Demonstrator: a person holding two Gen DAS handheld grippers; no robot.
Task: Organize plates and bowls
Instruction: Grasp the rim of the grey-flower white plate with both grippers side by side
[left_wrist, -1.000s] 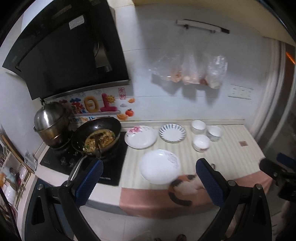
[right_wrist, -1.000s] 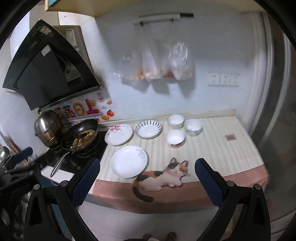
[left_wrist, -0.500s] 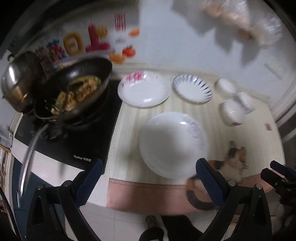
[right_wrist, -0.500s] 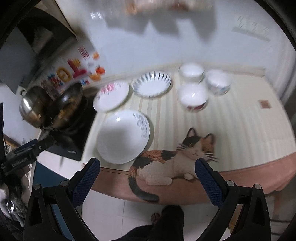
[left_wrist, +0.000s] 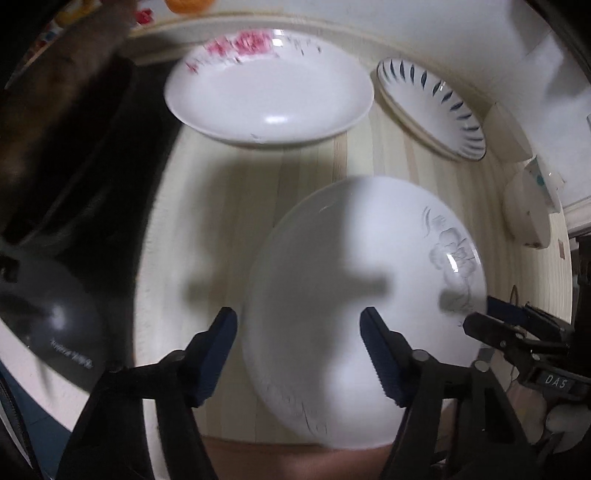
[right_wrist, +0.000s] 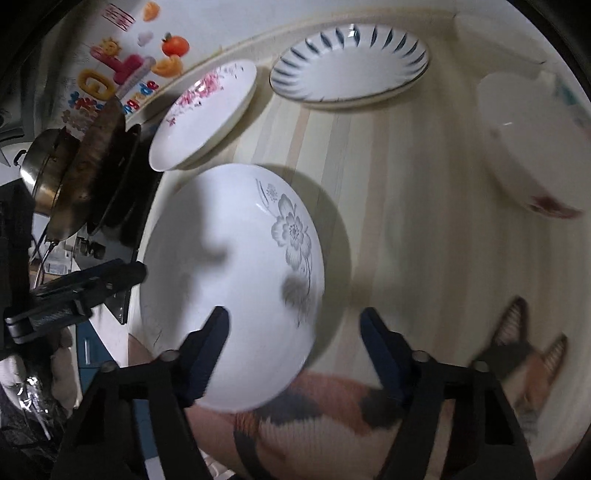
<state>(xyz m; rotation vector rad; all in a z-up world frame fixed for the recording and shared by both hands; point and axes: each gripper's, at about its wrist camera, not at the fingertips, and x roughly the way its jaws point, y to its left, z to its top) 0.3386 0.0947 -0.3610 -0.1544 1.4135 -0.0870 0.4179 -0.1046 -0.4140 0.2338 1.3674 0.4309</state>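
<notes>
A big white plate with a grey flower (left_wrist: 351, 295) lies on the striped counter mat near the front edge. My left gripper (left_wrist: 297, 325) points down over its left side, with the plate's left rim between the fingers. The jaws are closing and the pads stand apart from the plate. Over the same plate (right_wrist: 229, 280), my right gripper (right_wrist: 295, 319) straddles the right rim, jaws also closing, not touching. Behind it lie a pink-flowered plate (left_wrist: 266, 85) and a blue-striped plate (right_wrist: 351, 62). White bowls (right_wrist: 528, 147) stand at the right.
A black hob (left_wrist: 92, 184) with a wok (right_wrist: 99, 147) and a steel pot (right_wrist: 44, 166) is at the left. A cat picture (right_wrist: 369, 406) is printed on the mat along the counter's front edge. The tiled wall bears stickers (right_wrist: 122, 74).
Both grippers have dropped from high above the kitchen down close to the counter and tilted downward over the big white plate. Both pairs of jaws have narrowed.
</notes>
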